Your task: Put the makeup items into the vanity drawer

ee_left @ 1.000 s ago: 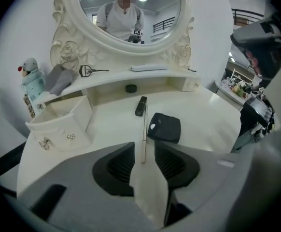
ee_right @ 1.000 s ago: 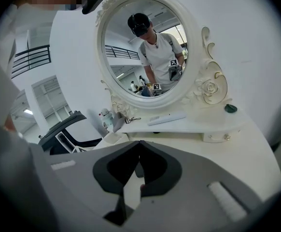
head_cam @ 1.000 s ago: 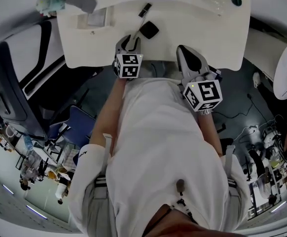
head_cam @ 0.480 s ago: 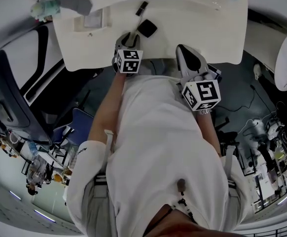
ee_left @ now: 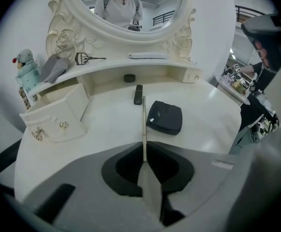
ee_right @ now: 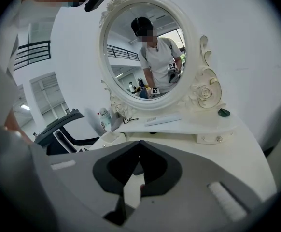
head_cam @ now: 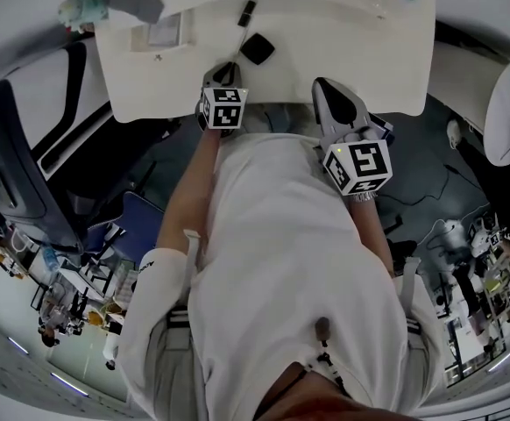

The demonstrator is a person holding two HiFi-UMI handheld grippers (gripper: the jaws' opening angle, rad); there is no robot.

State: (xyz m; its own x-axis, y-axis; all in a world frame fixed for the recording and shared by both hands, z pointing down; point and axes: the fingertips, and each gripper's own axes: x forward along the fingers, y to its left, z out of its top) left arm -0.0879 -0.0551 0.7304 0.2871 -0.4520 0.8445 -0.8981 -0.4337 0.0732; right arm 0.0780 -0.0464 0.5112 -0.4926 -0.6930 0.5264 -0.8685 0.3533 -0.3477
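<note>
My left gripper point(ee_left: 144, 145) point(head_cam: 227, 67) is over the front of the white vanity top point(ee_left: 106, 124). Its jaws have just been closing and now pinch the near end of a thin cream makeup stick point(ee_left: 143, 122) point(head_cam: 239, 46), which points away toward the mirror. A black compact point(ee_left: 164, 117) point(head_cam: 257, 48) lies just right of the stick. Beyond it lies a black lipstick tube point(ee_left: 138, 94) point(head_cam: 247, 12). The small vanity drawer point(ee_left: 58, 111) point(head_cam: 163, 32) stands pulled open at the left. My right gripper point(ee_right: 139, 143) point(head_cam: 322, 84) hovers at the vanity's front edge, shut and empty.
The oval mirror point(ee_left: 131, 4) rises behind a raised shelf point(ee_left: 145, 64) that carries an eyelash curler point(ee_left: 85, 58) and a long white item point(ee_left: 147, 56). A small dark round item point(ee_left: 129, 78) sits under the shelf. A toy figure point(ee_left: 24, 69) stands far left, and a dark chair point(head_cam: 27, 165) stands left of the vanity.
The head view has drifted a little. Both grippers keep their places against the vanity top, and the stick still lies at the left gripper's tips.
</note>
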